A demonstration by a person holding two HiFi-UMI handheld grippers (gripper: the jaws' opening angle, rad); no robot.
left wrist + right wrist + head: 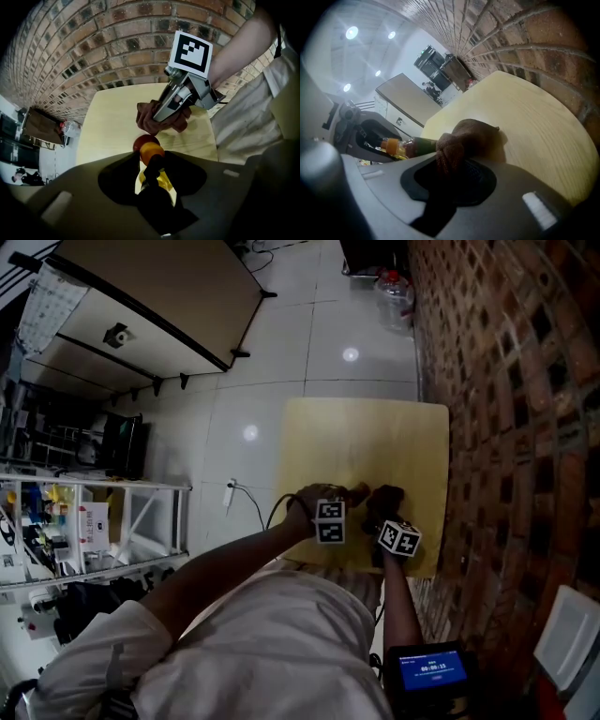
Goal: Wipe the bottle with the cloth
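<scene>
The left tool (152, 168) has its jaws part-way closed on the bottle (151, 151), gripping it by one end so the rest juts past the jaw tips, bare and reachable, just above the near edge of the counter (108, 126). The right tool (450, 164) is clamped on a bunched brown cloth (473, 136), with the wad pushed out in front as a pad and brought up to the bottle's free end; whether they touch is unclear. That split seems deliberate: one side steadies, the other rubs. The bottle looks to hold yellowish liquid near an orange band, darker further along.
</scene>
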